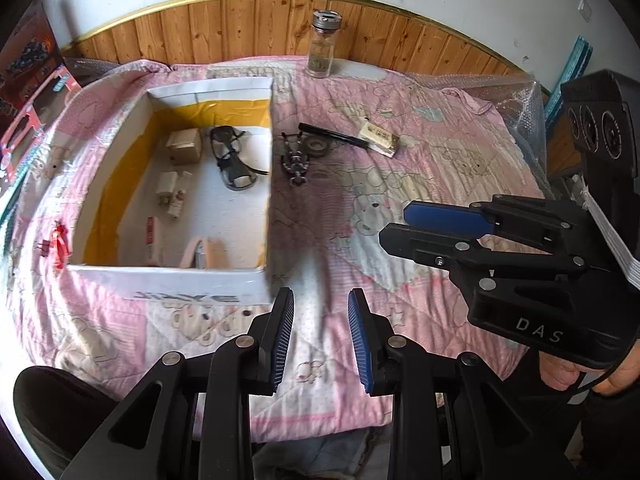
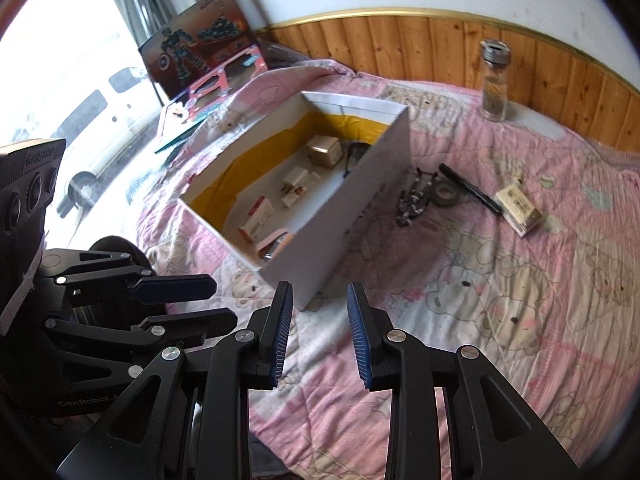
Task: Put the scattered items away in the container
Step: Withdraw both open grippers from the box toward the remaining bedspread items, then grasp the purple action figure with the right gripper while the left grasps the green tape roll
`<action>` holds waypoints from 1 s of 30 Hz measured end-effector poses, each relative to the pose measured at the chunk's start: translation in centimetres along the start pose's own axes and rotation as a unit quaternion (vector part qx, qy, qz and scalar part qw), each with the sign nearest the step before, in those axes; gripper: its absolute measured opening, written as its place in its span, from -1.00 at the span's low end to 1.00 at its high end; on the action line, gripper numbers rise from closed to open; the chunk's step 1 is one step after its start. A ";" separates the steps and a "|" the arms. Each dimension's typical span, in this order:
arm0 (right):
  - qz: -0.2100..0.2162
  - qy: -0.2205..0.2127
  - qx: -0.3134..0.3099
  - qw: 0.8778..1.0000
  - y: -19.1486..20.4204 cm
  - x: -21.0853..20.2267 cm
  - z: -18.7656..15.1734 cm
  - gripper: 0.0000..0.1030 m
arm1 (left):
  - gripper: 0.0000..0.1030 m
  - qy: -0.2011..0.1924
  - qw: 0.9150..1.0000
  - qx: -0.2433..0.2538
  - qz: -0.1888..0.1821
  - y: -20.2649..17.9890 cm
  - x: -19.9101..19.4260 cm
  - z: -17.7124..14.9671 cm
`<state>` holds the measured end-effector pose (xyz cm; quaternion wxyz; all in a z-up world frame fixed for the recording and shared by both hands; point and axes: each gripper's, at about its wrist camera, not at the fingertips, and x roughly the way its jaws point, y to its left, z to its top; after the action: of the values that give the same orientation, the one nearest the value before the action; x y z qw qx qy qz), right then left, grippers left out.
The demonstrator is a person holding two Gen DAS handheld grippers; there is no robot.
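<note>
While I hold both grippers low over the pink cartoon-print quilt [image 1: 440,168], my left gripper [image 1: 321,336] has its 2 blue-padded fingers spread with nothing between them, and my right gripper [image 2: 319,332] is spread the same way, also empty. From the left wrist I see the right one [image 1: 404,224] side-on at the right, its fingers slightly parted, and my hand [image 1: 592,376] gripping its handle. The white cardboard box [image 1: 168,276] with a yellow lining sits on the quilt to the left, open at the top. Inside it lie a pair of black glasses [image 1: 232,156], a small beige box [image 1: 185,146], a white plug adapter [image 1: 170,190], a red-and-white packet [image 2: 258,218] and a pink curved item [image 1: 204,254] against the near wall. Just outside the box's right wall, a black metal clip cluster [image 1: 295,158] touches a dark tape roll [image 1: 318,146]; a black pen [image 1: 334,135] lies behind them, its tip beside a cream-coloured small pack [image 1: 379,138]. Well back, near the wooden wall panelling [image 1: 248,28], a glass jar [image 1: 323,46] with a metal lid stands upright.
</note>
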<state>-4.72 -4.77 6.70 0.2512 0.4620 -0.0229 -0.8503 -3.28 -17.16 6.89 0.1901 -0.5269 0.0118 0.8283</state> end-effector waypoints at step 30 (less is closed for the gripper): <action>-0.018 0.033 0.097 0.995 -14.4 23.5 8.8 -0.04 | -0.27 -0.005 0.998 -0.058 -0.016 3.2 8.7 10.1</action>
<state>-28.09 -4.49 -10.37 0.1907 0.5126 -0.0888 -0.8325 -16.30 -15.25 3.17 0.1729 -0.5334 -0.0455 0.8268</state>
